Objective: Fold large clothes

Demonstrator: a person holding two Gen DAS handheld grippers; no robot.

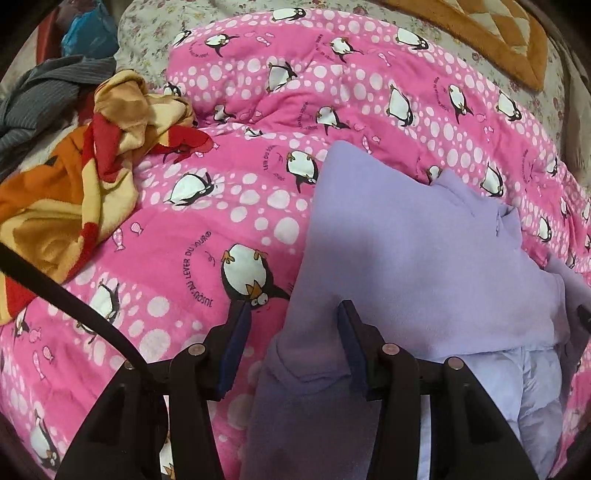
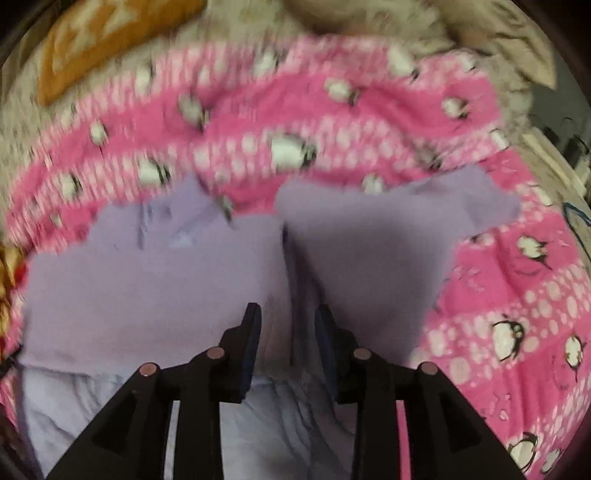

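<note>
A lilac fleece garment (image 1: 406, 251) lies on a pink penguin quilt (image 1: 207, 221), its pale lining (image 1: 524, 398) showing at the near edge. My left gripper (image 1: 291, 310) is open over the garment's left edge, with a fold of cloth passing between its fingers (image 1: 349, 332). In the blurred right wrist view the garment (image 2: 155, 288) fills the middle. My right gripper (image 2: 286, 317) is open just above its centre, where a raised fold (image 2: 369, 251) stands to the right. The cloth between the right fingers is not pinched.
A crumpled orange, red and cream blanket (image 1: 74, 184) and grey striped cloth (image 1: 40, 99) lie at the left. An orange quilted cushion (image 1: 480, 33) sits at the far side on a floral sheet (image 1: 147, 29). A black cable (image 1: 74, 306) crosses the lower left.
</note>
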